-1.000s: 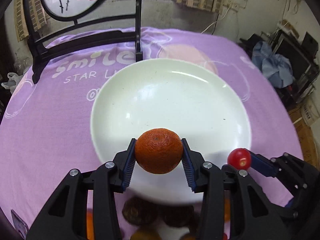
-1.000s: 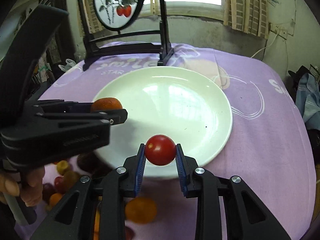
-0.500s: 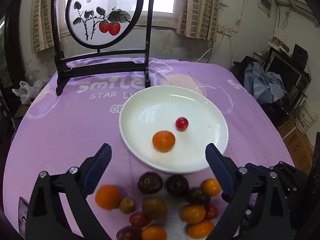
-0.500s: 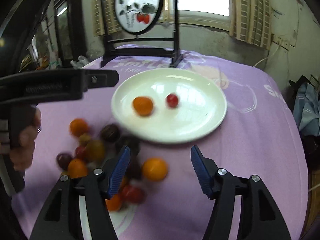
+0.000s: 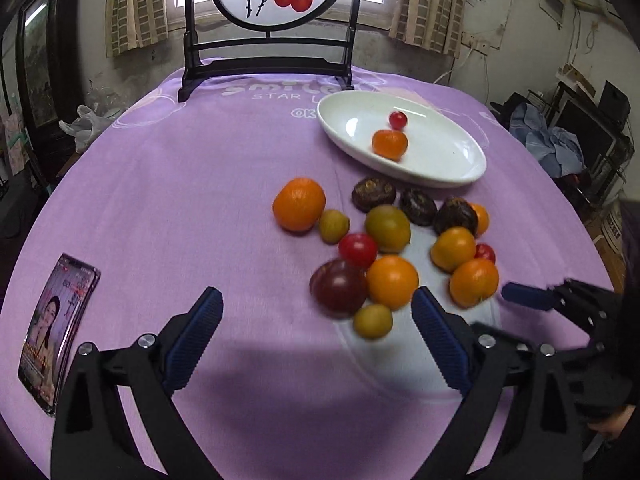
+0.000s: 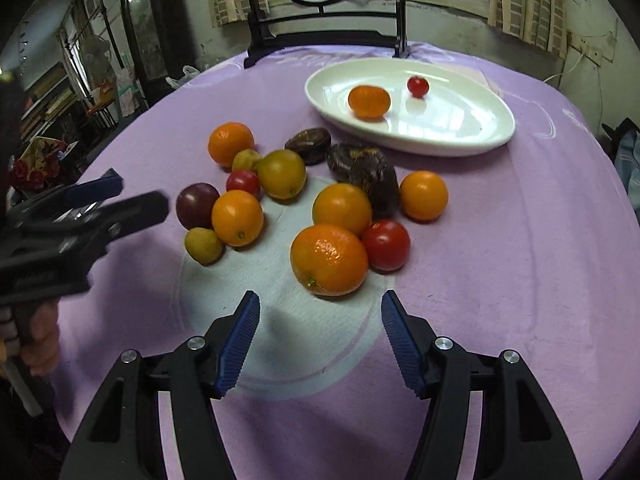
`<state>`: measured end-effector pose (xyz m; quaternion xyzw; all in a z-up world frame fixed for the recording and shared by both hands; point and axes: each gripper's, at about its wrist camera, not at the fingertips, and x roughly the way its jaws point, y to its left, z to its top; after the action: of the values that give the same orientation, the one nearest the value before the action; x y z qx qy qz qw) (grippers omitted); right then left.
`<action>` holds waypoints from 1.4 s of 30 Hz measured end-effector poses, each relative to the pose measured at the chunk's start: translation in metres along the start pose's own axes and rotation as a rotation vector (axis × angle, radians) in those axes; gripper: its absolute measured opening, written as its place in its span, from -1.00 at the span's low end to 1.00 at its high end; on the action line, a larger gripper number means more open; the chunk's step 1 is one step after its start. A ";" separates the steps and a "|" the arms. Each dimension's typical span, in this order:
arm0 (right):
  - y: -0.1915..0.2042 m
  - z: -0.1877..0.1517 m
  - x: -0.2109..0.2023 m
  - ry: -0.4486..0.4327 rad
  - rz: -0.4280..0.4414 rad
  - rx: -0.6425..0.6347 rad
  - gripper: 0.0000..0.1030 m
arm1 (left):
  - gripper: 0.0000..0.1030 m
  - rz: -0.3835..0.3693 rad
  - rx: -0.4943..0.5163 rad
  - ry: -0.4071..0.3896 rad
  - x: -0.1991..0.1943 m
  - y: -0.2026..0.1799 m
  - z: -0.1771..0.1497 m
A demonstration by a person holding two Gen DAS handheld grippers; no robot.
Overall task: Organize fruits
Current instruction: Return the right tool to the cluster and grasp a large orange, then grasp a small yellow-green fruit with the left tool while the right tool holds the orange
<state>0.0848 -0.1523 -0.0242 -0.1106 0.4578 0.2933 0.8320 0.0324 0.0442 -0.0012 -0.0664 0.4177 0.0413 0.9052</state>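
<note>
The left tool (image 5: 316, 324) stands wide apart at the bottom of its view, nothing between its blue pads, only bare purple cloth of the table (image 5: 168, 208) beneath it. The right tool (image 6: 320, 332) is about half spread and just as empty; straight ahead of it, close beyond its tips, sits the big orange (image 6: 329, 259), with a red tomato (image 6: 386, 245) touching its right side.

Past that, in the middle of both views, lies the loose pile of fruit: more oranges, yellow-green plums, a dark purple plum (image 5: 339, 288) and wrinkled brown fruits. Toward the upper right sits the white plate (image 5: 452, 172), holding so far just one mandarin (image 5: 389, 144) and one cherry tomato (image 5: 398, 119), a little apart.

To my eye the job is barely begun, and the next pick is the step in hand. The right tool would do well to spread wider before coming down on that orange, squaring its pads either side so the tomato isn't shoved away. The left should swing right, toward the purple plum, keeping clear of the phone (image 5: 56, 336) at lower left.
</note>
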 end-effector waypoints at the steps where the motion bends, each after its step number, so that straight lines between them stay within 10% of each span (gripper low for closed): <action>1: 0.002 0.000 0.004 0.007 -0.007 0.005 0.20 | 0.80 -0.001 0.003 0.004 -0.001 0.001 -0.004; 9: -0.002 0.013 0.022 0.008 -0.055 0.068 -0.16 | 0.80 0.006 0.009 0.053 0.003 0.007 -0.024; 21: -0.023 -0.011 -0.009 -0.048 -0.004 0.092 -0.17 | 0.80 -0.032 0.027 0.115 0.029 -0.021 -0.020; 30: -0.039 -0.029 -0.034 -0.104 0.028 0.114 -0.17 | 0.32 0.000 0.068 0.136 0.046 -0.045 -0.010; 35: -0.039 -0.030 -0.041 -0.126 0.050 0.108 -0.17 | -0.48 0.011 0.120 0.134 0.045 -0.048 -0.011; 42: -0.040 -0.029 -0.048 -0.141 0.061 0.100 -0.17 | -0.48 -0.081 0.169 0.108 0.014 -0.046 -0.011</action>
<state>0.0688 -0.2163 -0.0044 -0.0341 0.4153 0.3021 0.8574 0.0393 -0.0028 -0.0149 -0.0086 0.4648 -0.0342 0.8847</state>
